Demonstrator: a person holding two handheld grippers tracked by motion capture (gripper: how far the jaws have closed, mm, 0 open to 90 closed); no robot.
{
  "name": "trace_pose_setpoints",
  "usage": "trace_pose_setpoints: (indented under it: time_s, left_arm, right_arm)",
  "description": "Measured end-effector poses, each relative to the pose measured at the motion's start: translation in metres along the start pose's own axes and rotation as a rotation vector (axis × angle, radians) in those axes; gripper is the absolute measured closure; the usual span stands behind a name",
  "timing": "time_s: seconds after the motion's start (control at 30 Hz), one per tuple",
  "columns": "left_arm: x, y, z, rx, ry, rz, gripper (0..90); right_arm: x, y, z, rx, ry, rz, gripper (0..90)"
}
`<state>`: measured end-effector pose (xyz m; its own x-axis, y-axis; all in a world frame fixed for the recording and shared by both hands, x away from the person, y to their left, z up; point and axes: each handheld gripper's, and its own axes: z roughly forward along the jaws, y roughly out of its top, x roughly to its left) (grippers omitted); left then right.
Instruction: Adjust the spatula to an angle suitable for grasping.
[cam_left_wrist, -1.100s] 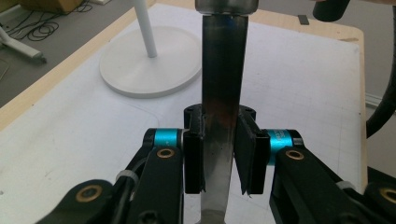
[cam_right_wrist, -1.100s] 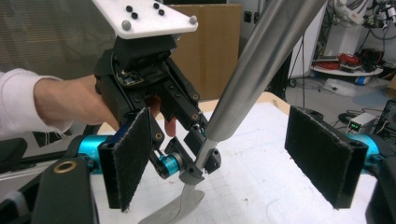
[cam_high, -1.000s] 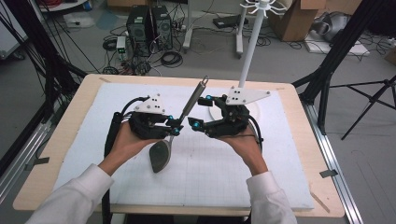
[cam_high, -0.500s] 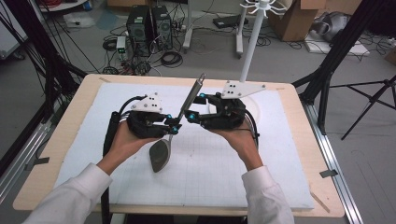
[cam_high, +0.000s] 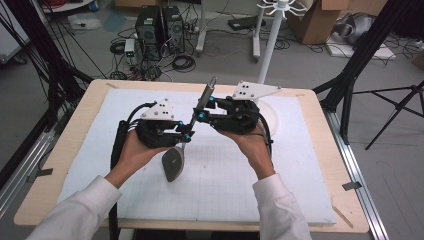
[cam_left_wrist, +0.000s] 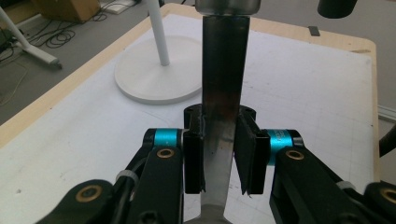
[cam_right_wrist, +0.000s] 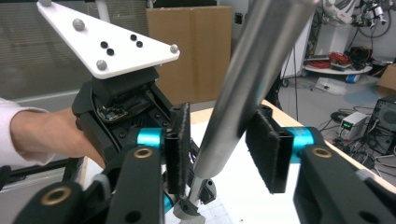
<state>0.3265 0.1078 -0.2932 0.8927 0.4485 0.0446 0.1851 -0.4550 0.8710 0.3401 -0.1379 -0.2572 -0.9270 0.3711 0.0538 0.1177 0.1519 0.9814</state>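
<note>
Left gripper (cam_high: 186, 136) clamps spatula (cam_left_wrist: 219, 154) neck, propping handle up | right gripper (cam_right_wrist: 219, 154) jaws closing round handle (cam_right_wrist: 252, 79), pads not touching | stand base (cam_left_wrist: 159, 79) behind spatula

Lab: floor cables (cam_high: 180, 62), computer towers (cam_high: 160, 25)

Lighting even and bright, diffuse from overhead; shadows faint. High view soft overall. Gripper views blur their nearest foreground parts.
</note>
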Motion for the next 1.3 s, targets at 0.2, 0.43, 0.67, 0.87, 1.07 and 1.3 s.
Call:
trace_pose_setpoints:
  time_s: [0.2,0.43,0.67,0.87,1.07,1.3]
  left_arm:
    - [0.000,0.001,0.000,-0.002,0.009,-0.001,74.4]
    - [-0.001,0.002,0.002,0.002,0.029,-0.008,74.4]
    - [-0.001,0.001,0.003,0.001,0.041,0.009,74.1]
    - [-0.001,0.001,0.004,-0.010,0.032,0.012,73.7]
    - [-0.001,0.002,0.004,-0.014,0.026,0.023,72.6]
    - [0.001,0.001,0.002,-0.022,0.029,0.017,62.3]
  right_arm:
    - [-0.001,0.001,0.002,-0.017,-0.005,0.028,67.2]
    - [0.000,0.003,0.006,-0.012,-0.002,0.035,69.2]
    - [0.002,0.006,0.008,0.000,0.016,0.046,72.1]
    - [0.002,0.008,0.008,0.007,0.017,0.039,72.6]
    - [0.002,0.009,0.007,0.011,0.018,0.040,72.8]
    - [0.002,0.011,0.005,0.024,0.006,0.027,73.0]
